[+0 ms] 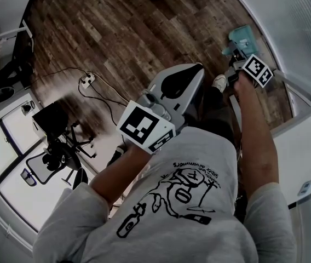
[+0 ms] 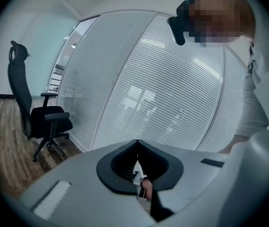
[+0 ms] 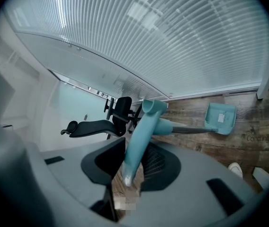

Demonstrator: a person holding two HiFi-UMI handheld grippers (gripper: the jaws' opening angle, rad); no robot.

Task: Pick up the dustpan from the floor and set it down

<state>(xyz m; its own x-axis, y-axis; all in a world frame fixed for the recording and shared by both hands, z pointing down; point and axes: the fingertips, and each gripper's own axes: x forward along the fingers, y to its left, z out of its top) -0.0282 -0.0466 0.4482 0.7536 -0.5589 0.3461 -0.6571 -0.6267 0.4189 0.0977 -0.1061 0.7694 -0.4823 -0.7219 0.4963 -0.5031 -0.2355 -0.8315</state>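
The teal dustpan [image 1: 242,37] rests on the wood floor by the glass wall. In the right gripper view its pan [image 3: 219,118] lies ahead, and a dark shaft joins it to the teal handle [image 3: 141,136]. That handle runs up between the jaws of my right gripper [image 3: 134,148], which is shut on it. From the head view my right gripper [image 1: 233,56] reaches down to the dustpan's near end. My left gripper [image 1: 191,73] hangs to the left of it, apart from the dustpan. Its jaws [image 2: 137,150] meet in a thin seam with nothing between them.
A glass wall with blinds [image 2: 172,89] stands close on the right. A black office chair [image 2: 35,117] is by it. A power strip with cables [image 1: 87,80] lies on the floor to the left, near a desk chair [image 1: 57,147]. My shoe [image 1: 219,82] is beside the dustpan.
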